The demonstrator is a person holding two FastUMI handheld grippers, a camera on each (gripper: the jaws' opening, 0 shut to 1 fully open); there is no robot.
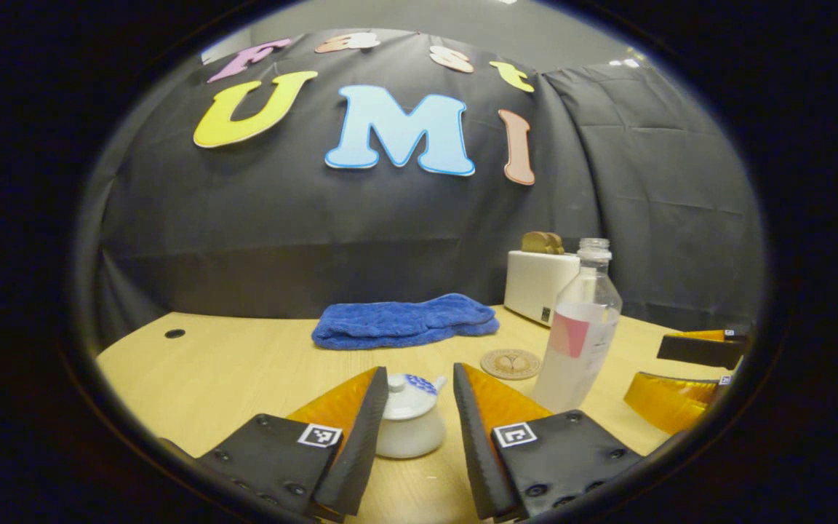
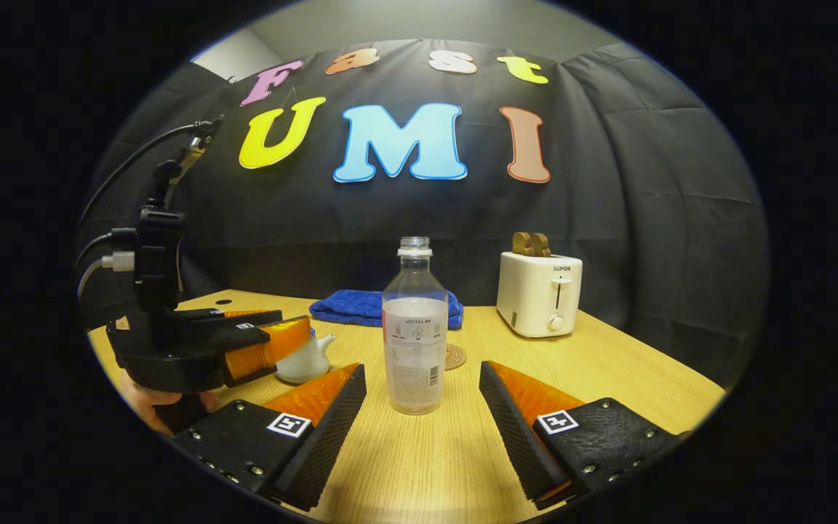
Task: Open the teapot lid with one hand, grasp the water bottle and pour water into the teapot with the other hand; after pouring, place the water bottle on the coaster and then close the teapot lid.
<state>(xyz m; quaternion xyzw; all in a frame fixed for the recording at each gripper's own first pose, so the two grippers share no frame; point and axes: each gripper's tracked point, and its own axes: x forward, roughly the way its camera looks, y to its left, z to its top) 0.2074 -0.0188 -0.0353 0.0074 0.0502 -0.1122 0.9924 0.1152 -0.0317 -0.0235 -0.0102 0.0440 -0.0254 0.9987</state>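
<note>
Left gripper (image 1: 412, 407) sits low at the near table edge, fingers spread wide to either side of the teapot (image 1: 410, 429), touching nothing. Lined up this way so it can close on the lid (image 1: 410, 393), which is still seated on the pot. From the right gripper view the same gripper (image 2: 273, 342) shows side-on, a hand (image 2: 150, 404) under it, its fingers screening most of the pot; whether the tips reach as far as the knob is hard to judge from there.

Centre: blue towel (image 1: 404, 322) lies bunched at the back of the table (image 1: 244, 364), well apart from the work. Coaster (image 1: 511, 363) lies flat between towel and water bottle (image 1: 577, 335), kept bare for the bottle's return after pouring.

Water bottle stands upright, uncapped, part full, just beside the coaster and right of the teapot, so ready to tip without a cap step. Right gripper (image 2: 423, 407) faces it squarely, fingers parted with the bottle (image 2: 414, 327) centred in the gap but ahead of the tips, no contact. Judgement: both hands are staged in approach, lid lift first, bottle grasp after.

Far right: toaster (image 2: 539, 295) with bread in its slots, against the back wall, not part of the job.
</note>
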